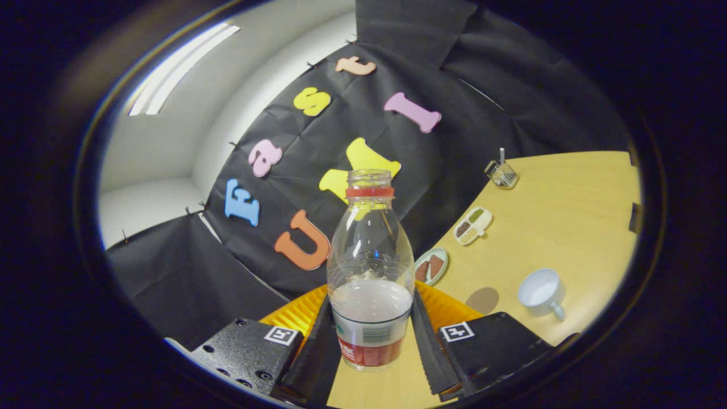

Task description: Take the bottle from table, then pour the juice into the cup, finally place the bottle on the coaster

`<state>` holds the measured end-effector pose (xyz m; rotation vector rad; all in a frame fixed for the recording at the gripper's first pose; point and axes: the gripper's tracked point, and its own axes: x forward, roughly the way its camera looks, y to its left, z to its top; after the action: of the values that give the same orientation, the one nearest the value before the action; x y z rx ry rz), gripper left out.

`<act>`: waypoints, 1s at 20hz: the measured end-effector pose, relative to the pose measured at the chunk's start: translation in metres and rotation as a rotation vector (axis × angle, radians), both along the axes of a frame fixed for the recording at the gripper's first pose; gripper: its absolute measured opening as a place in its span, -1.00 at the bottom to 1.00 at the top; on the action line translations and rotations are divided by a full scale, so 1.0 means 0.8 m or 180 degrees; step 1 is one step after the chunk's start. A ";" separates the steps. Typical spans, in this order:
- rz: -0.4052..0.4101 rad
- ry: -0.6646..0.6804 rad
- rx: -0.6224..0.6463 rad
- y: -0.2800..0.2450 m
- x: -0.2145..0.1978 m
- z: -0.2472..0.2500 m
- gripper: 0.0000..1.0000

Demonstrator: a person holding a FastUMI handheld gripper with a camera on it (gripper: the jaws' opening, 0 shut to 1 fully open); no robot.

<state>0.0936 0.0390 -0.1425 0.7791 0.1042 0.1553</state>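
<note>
The claw (372, 341) is closed on the bottle (370, 267), one finger pressing on each side of its lower body, at the level of the label and the liquid line. The bottle stands between the fingers, its base at their near end and its open neck reaching up beyond the tips. It is clear plastic with a red ring under the mouth, no cap on, and a low fill of pale juice in the bottom part.

The whole scene is tilted, so the desk (568, 216) slopes off to the right of the claw. On it, beyond the right finger, lies a round brown coaster (482, 299), and just past that a white cup (542, 292) with its handle toward the claw. Farther along the desk edge sit a small plate (431, 266) with brown pieces, a divided dish (472, 225) and a small wire basket (501, 173). I cannot tell whether the bottle's base touches the desk.
</note>
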 end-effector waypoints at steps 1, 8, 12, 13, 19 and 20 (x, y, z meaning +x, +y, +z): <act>-0.0023 -0.0023 -0.0231 -0.003 -0.001 0.006 0.53; 0.0077 -0.0206 -0.1084 0.022 0.020 0.025 0.53; 0.0027 -0.0172 -0.1510 0.022 0.056 -0.002 0.54; -0.0018 -0.0204 -0.1614 0.022 0.066 -0.007 0.54; -0.0273 -0.0241 -0.2099 0.018 0.121 -0.065 0.56; -0.0305 -0.0246 -0.2151 0.016 0.130 -0.076 0.56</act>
<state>0.1975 0.0521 -0.2031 0.1032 0.0403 0.0510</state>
